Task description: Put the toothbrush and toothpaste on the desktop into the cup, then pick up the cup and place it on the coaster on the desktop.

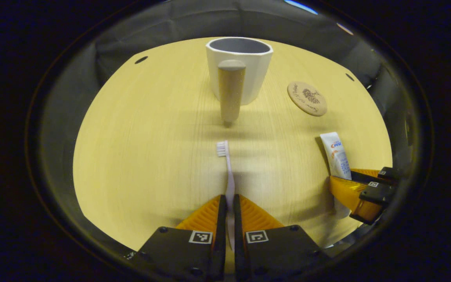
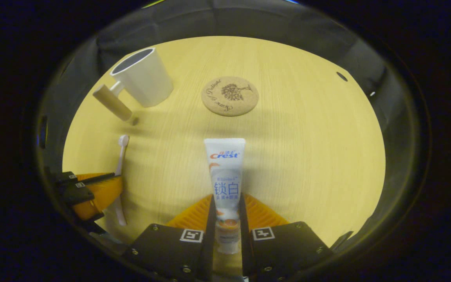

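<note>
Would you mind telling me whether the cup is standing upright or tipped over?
Upright: the cup stands on its base on the table, its open mouth facing up.

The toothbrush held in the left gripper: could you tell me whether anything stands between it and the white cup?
Nothing visible blocks it. The pale slim toothbrush points at the white faceted cup across bare wooden desktop. Only the cup's own tan handle faces it; the cup's mouth is open.

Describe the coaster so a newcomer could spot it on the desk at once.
On the pale wooden desktop, look beyond the toothpaste, to the right of the white cup. The coaster lies flat there: a round cork disc with a dark printed design, the one flat round thing.
</note>
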### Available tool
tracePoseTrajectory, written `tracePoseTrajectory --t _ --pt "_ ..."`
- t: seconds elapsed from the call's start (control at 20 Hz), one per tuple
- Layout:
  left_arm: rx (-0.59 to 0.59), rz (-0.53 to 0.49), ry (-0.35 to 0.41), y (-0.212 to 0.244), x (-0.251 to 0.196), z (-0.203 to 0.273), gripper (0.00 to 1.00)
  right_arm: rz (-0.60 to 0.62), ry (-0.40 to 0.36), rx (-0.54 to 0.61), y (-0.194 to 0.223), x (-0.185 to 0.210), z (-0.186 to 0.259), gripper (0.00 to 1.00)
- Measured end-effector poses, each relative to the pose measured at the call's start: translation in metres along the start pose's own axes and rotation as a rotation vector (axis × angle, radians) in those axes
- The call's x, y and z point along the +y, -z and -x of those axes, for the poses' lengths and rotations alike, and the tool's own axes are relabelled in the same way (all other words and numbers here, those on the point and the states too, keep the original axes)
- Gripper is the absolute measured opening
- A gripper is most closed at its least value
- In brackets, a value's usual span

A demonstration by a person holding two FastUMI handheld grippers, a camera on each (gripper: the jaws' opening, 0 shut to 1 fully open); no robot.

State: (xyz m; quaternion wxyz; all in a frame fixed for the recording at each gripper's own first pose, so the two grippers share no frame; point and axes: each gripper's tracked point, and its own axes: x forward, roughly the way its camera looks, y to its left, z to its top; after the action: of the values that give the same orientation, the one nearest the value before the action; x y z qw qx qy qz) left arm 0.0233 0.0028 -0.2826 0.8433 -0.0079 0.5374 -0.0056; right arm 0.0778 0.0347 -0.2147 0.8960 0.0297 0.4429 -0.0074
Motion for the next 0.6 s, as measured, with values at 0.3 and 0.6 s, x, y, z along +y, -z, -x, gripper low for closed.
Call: tracePoseTrajectory --t 0.3,0.6 --pt "-0.023 -0.016 0.018 -0.0002 0.0010 0.0019 0.11 0.020 -0.015 -0.056 -0.0044 -0.0011 -0.0008 0.23" --pt "-0.073 0.024 0.064 -0.0052 0.0002 0.0019 0.11 -0.029 -0.086 -0.080 0.0000 0.0056 0.0050 0.17"
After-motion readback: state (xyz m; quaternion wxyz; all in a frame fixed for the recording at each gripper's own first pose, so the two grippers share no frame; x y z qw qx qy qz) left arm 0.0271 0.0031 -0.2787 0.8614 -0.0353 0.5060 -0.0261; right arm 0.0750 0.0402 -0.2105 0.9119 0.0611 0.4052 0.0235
